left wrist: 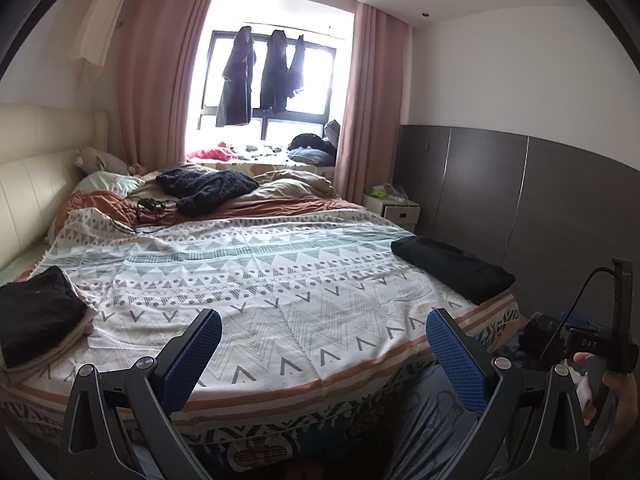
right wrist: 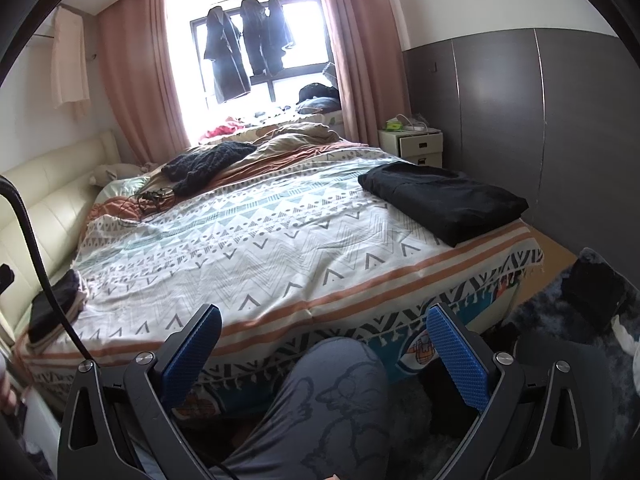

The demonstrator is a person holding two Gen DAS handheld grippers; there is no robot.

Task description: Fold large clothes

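Clothes were the story: in the left wrist view a folded black garment (left wrist: 454,270) lay at the right of frame near the edge of the patterned white bedspread (left wrist: 280,300), and a small stack of folded clothes with a black top layer (left wrist: 38,314) sat at the left edge. A dark knitted garment (left wrist: 208,190) sprawled unfolded in the upper centre. The left gripper (left wrist: 324,354) hung at the bottom of frame, blue pads spread wide, nothing between them.

Over to the right wrist view: the folded black garment (right wrist: 444,202) sat at right of centre, the knit (right wrist: 206,166) at upper left. The right gripper (right wrist: 324,350) was just as wide and empty, above a grey-trousered knee (right wrist: 336,392).

That knit looked soft, floppy and fairly bulky; I judged shoulders or hem the sensible hold.
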